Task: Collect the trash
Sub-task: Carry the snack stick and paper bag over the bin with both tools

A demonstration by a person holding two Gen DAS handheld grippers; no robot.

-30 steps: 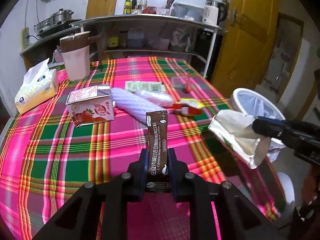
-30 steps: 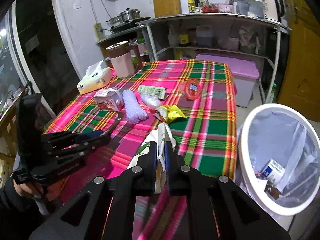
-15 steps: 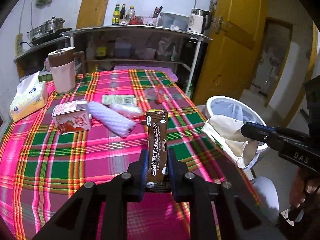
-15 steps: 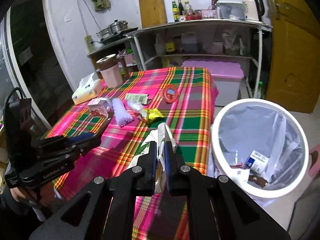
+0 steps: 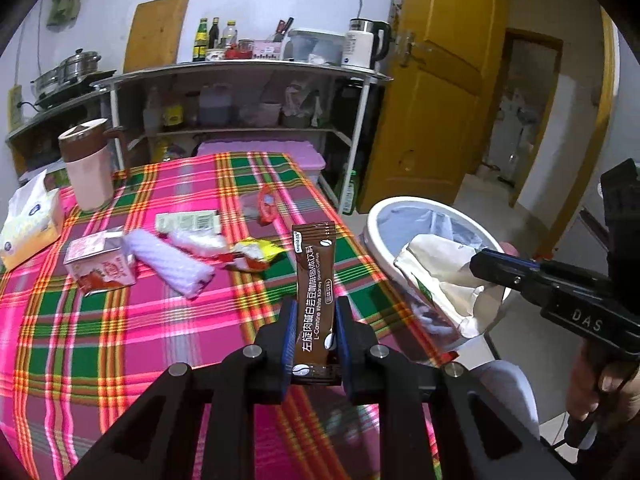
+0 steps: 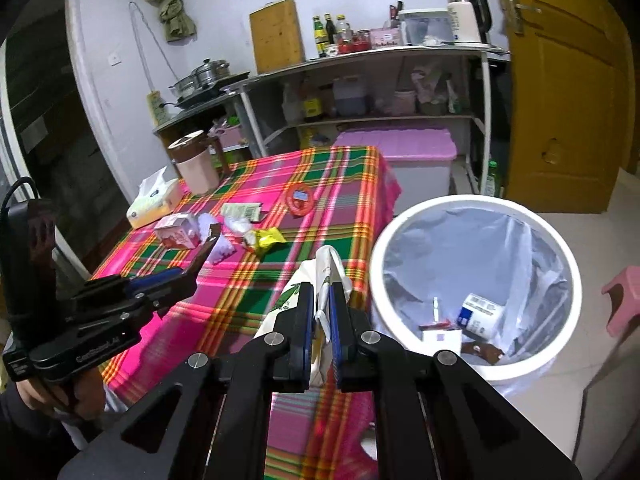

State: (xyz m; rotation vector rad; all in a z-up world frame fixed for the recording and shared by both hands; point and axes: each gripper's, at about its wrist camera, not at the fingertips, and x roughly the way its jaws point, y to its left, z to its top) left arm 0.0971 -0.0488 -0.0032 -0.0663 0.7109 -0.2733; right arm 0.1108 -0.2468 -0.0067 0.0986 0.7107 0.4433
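Both tongs now nearer the bin (image 6: 476,280): left tongs (image 5: 314,320) pinching a coffee sachet (image 5: 314,280), right tongs (image 6: 322,308) pinching a cream wrapper (image 5: 440,276), seemingly ready to drop.

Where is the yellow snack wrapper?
The yellow snack wrapper lies on the plaid table in the left wrist view, right of the white foam roll.

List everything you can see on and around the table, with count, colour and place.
Brown coffee stick sachet: 1, in left gripper.
Cream crumpled bag: 1, in right gripper, by bin.
White round trash bin: 1, clear liner, floor right of table.
Pink milk carton: 1, on plaid tablecloth.
White foam sleeve: 1, beside carton.
Yellow snack wrapper: 1, mid-table.
Tissue pack: 1, white-yellow, far left.
Pink jug: 1, brown lid, back left.
Left gripper: black, shut.
Right gripper: black, shut.
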